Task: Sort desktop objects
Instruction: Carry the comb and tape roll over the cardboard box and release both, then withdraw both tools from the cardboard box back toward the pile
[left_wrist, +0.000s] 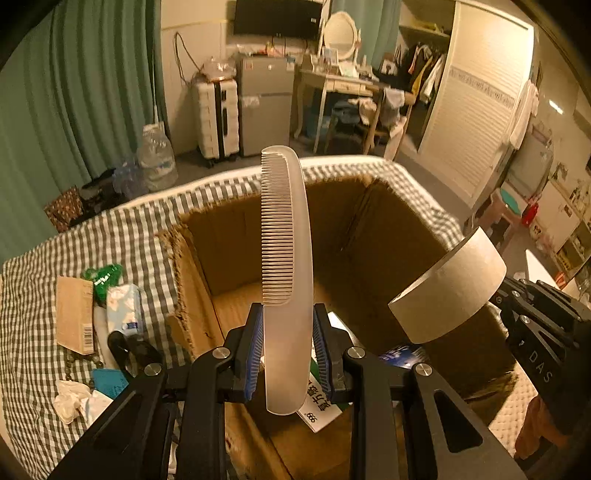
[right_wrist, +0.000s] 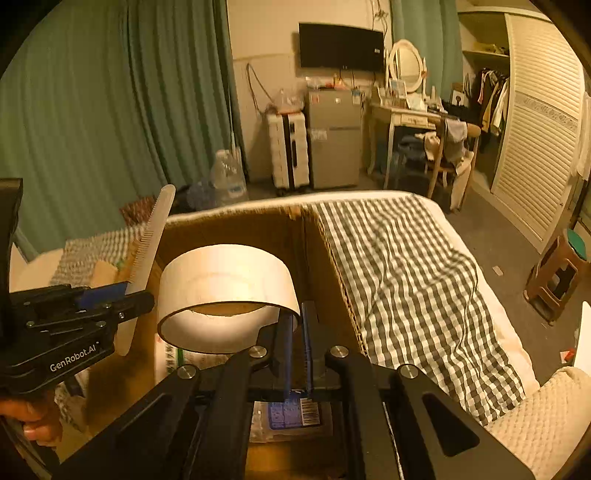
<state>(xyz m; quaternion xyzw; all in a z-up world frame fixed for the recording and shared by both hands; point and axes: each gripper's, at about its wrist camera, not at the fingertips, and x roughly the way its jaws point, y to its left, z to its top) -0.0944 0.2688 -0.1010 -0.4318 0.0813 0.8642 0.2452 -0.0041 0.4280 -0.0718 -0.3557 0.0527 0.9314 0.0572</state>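
My left gripper (left_wrist: 288, 332) is shut on the handle of a frosted white comb (left_wrist: 286, 258), held upright over an open cardboard box (left_wrist: 236, 236). The comb also shows in the right wrist view (right_wrist: 155, 236). My right gripper (right_wrist: 295, 325) is shut on the wall of a white tape roll (right_wrist: 225, 295), held above the same box (right_wrist: 325, 258). The tape roll shows at the right of the left wrist view (left_wrist: 450, 288). Printed packets (left_wrist: 321, 406) lie on the box floor.
The box rests on a bed with a checked cover (left_wrist: 110, 229). Left of the box lie a small brown carton (left_wrist: 74, 314), a tissue pack (left_wrist: 123, 308), a green packet (left_wrist: 105, 275), crumpled paper (left_wrist: 70, 400) and a black object (left_wrist: 129, 350).
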